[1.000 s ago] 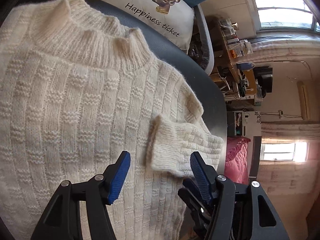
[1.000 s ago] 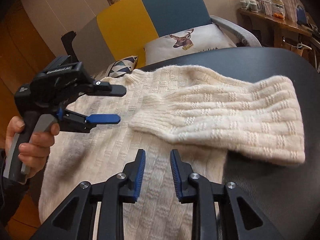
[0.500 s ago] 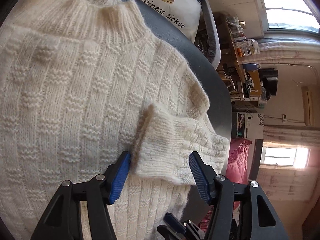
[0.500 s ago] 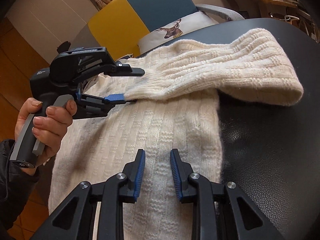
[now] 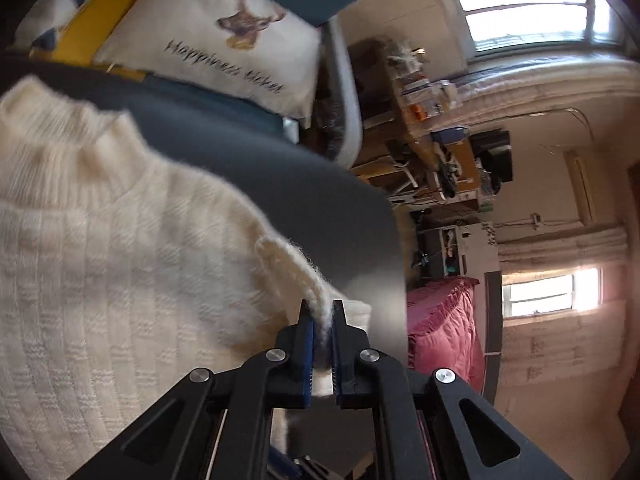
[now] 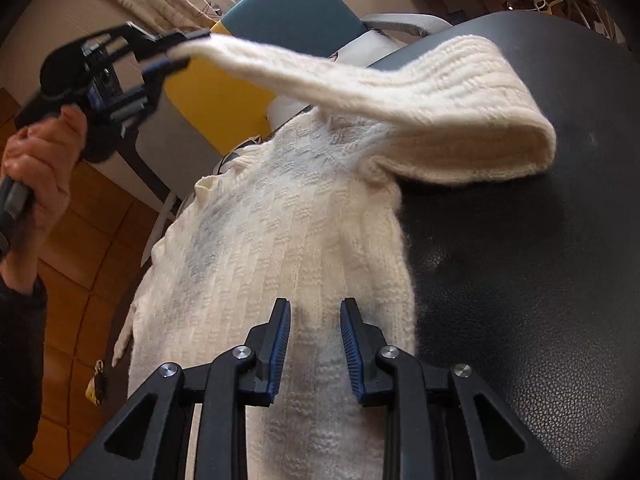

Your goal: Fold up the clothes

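A cream knitted sweater lies flat on a black padded surface. My left gripper is shut on the cuff of one sleeve, with wool pinched between the blue pads. In the right wrist view the same left gripper holds that sleeve up in the air at the upper left, and the sleeve arches back down to the shoulder. A person's hand grips its handle. My right gripper hovers low over the sweater's body, jaws partly apart, nothing between them.
A yellow and blue chair stands behind the surface, with a deer-print cushion on it. A cluttered desk and a red blanket lie beyond the far edge. Wooden floor shows at the left.
My left gripper closed on the sleeve cuff and lifted it off the sweater, so the sleeve now hangs in the air. My right gripper shifted a little over the sweater body, jaws unchanged.
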